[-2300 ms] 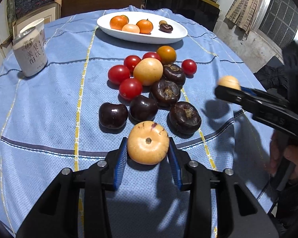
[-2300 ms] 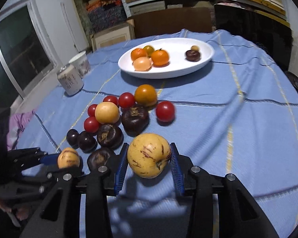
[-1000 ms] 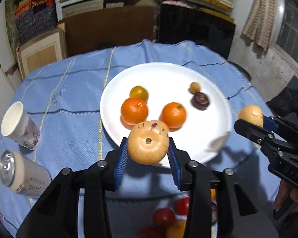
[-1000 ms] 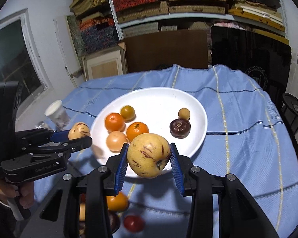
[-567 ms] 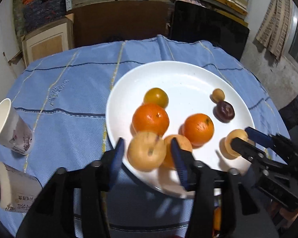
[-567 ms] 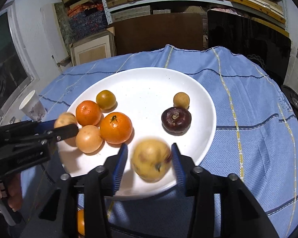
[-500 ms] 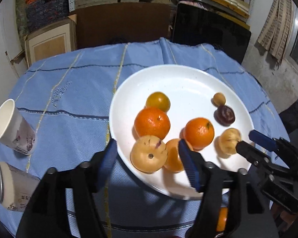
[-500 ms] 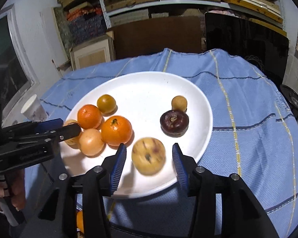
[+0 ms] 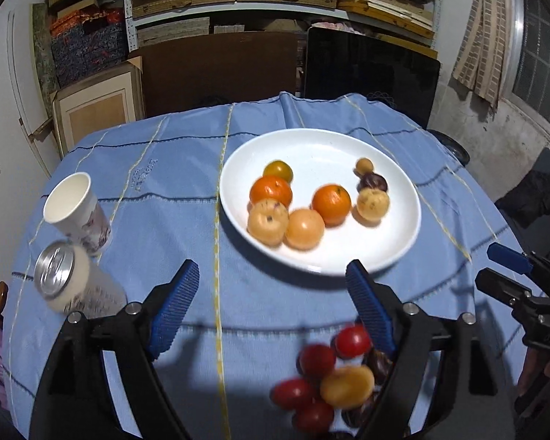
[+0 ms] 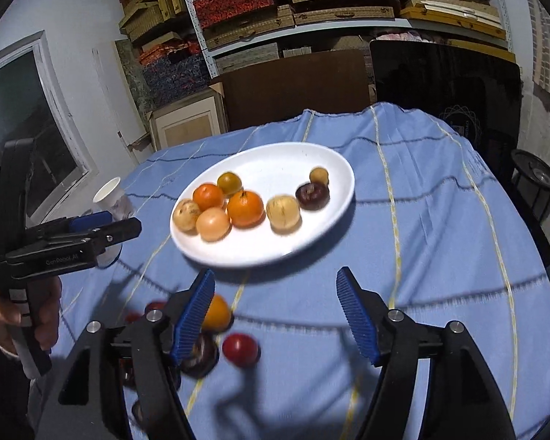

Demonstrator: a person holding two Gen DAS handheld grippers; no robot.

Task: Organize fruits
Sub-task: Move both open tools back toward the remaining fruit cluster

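**Two more pale fruits on the plate, both tools coming away empty**

Shelves stacked with boxes are filling the back wall, and up front a round desk [image 9: 187,198] under a blue checked cloth is carrying everything. Big change from a second ago: each tool was gripping a pale yellow fruit, and now both are sitting on the white plate [image 9: 403,253]. One [image 9: 267,220] is resting at the left of the group, touching the orange fruit and the peach-coloured one; the other [image 10: 283,212] is lying just beside the dark purple fruit. So this drop-off looks finished to me.

The left tool [image 9: 271,300] is opening, nothing between its blue pads, and it's pointing down at the cloth just short of the plate's near rim. Same deal with the right tool [image 10: 275,308]: jaws opening, gap empty. Both have pulled back from the plate toward the person. A hand [image 10: 36,315] is wrapping the left tool's handle.

The leftover pile [image 9: 330,381], red, dark and yellow fruits, is waiting on the cloth right under the tools, so that's probably the next stop. The paper cup [image 9: 77,209] and can [image 9: 69,282] are standing off to the left.
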